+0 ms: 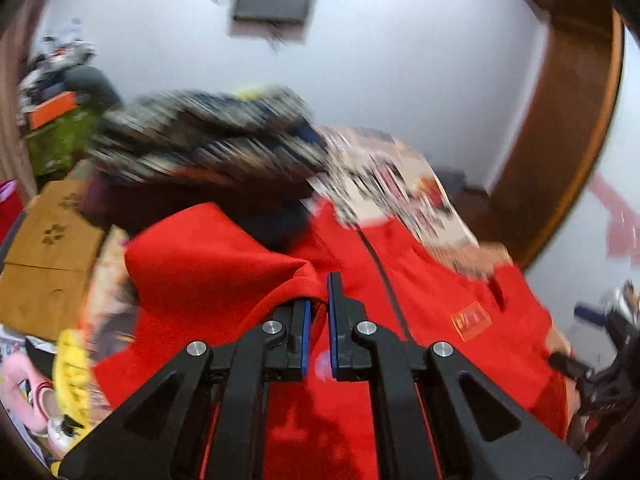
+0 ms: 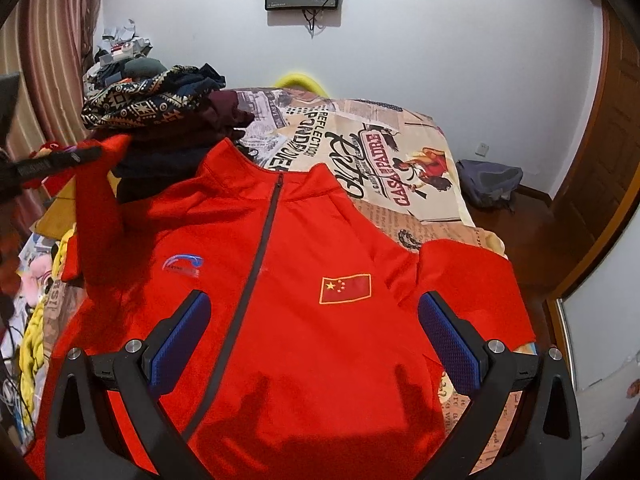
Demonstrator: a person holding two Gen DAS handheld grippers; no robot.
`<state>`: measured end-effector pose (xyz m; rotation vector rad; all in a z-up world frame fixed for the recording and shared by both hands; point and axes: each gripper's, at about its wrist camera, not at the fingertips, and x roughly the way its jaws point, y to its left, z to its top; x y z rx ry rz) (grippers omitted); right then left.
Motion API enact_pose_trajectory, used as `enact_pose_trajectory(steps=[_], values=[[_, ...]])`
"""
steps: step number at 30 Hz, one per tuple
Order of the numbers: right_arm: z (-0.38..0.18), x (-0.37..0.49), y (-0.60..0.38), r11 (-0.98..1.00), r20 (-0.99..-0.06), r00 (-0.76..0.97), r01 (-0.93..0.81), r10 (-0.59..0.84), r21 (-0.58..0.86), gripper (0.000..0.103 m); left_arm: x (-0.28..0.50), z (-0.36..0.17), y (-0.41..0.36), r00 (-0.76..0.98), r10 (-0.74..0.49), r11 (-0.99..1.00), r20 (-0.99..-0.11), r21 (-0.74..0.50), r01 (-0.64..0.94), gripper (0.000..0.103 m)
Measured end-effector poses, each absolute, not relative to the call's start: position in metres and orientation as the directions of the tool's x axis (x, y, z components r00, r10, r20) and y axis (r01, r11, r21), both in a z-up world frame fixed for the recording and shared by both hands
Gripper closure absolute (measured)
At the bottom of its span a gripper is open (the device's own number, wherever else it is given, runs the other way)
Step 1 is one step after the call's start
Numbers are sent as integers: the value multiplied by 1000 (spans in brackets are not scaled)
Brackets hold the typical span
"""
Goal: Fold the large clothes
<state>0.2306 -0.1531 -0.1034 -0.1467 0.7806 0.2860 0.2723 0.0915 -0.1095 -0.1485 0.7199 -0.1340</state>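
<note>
A red zip-up jacket (image 2: 320, 220) lies face up on the bed, with a small flag patch on its chest. My left gripper (image 1: 318, 292) is shut on the jacket's red sleeve (image 1: 208, 260), whose cloth bunches between the blue pads. In the right wrist view the left gripper (image 2: 94, 154) holds that sleeve (image 2: 100, 216) raised off the bed at the jacket's left side. My right gripper (image 2: 314, 298) hovers open over the jacket's lower chest, with nothing between its fingers. The left wrist view is blurred by motion.
A pile of patterned and dark clothes (image 2: 148, 100) sits at the bed's far left, beside the jacket's collar. The newspaper-print bedsheet (image 2: 380, 148) shows to the right. A grey bag (image 2: 488, 180) lies on the floor by a wooden door (image 2: 608, 140). Cardboard boxes (image 1: 48, 256) stand left.
</note>
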Motion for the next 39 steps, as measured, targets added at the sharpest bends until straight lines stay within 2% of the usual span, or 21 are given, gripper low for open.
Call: enact_pose_trajectory(steps=[8,14,18,20,22,27,32,39], values=[[-120,232,-160,946,-751,630,-323,195,-25,0,282,-196,6,510,-226,970,-830,-144,195,97],[-125,230,-156,938,-766,616,-342,183,-51,0,272,-228,-1,409,-225,968,-885,-156,194,97],[-121,229,-149,928,-762,622,-365,182,-76,0,259,-214,5,427,-230,966,-875,-150,213,84],[-117,229,-141,920,-754,630,-380,183,-95,0,250,-202,12,460,-228,967,-858,-143,212,67],[-112,230,-132,911,-744,642,-396,186,-115,0,243,-187,27,499,-226,969,-837,-141,202,60],[-96,236,-96,874,-720,660,-459,216,-158,0,228,-150,68,603,-177,984,-778,-124,130,56],[-88,240,-47,820,-710,647,-544,278,-176,0,216,-121,113,701,-83,996,-708,-80,38,46],[-111,241,33,694,-761,543,-698,355,-175,0,195,-117,189,731,37,991,-681,-71,-117,44]])
